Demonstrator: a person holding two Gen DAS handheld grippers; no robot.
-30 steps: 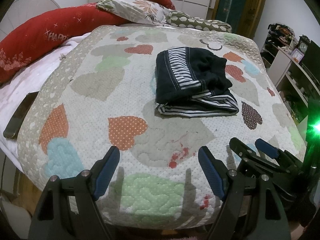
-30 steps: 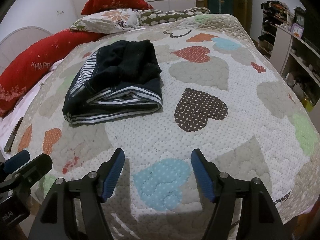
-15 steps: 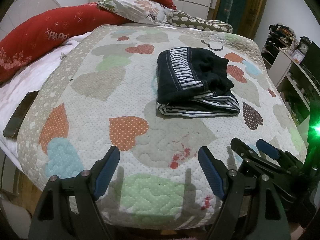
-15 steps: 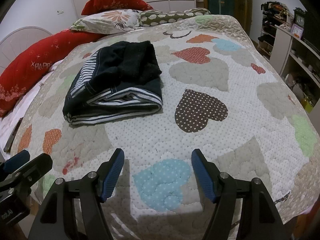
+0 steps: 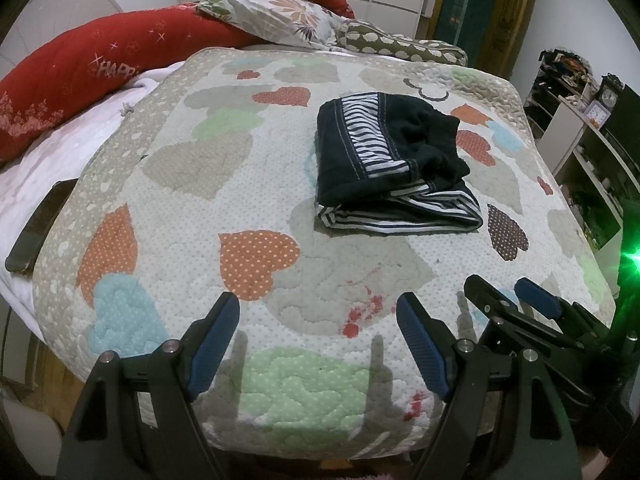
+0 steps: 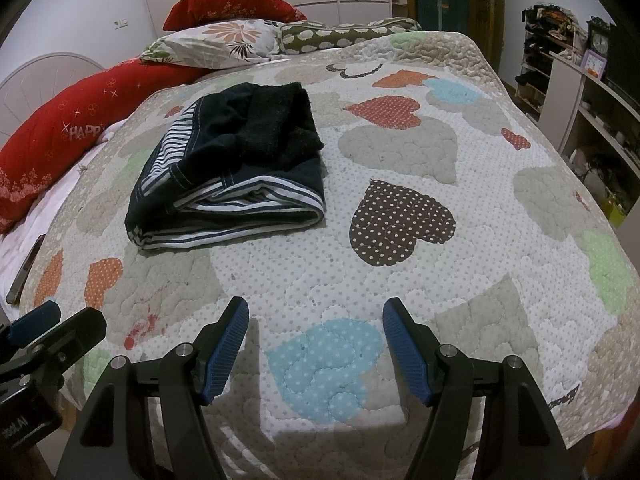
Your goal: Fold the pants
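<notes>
folded pants (image 5: 390,168) lying on quilt (image 5: 200,184)
left gripper (image 5: 318,344) and right gripper (image 6: 314,350) spread wide, empty; well short of the bundle

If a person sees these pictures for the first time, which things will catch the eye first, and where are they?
First comes the folded dark pants with striped bands, lying in the middle of the heart-patterned quilt on the bed. Next, the long red pillow along the far left side of the bed draws the eye. Near the camera, the left claw and the right claw both stand open and empty over the quilt's near edge.
</notes>
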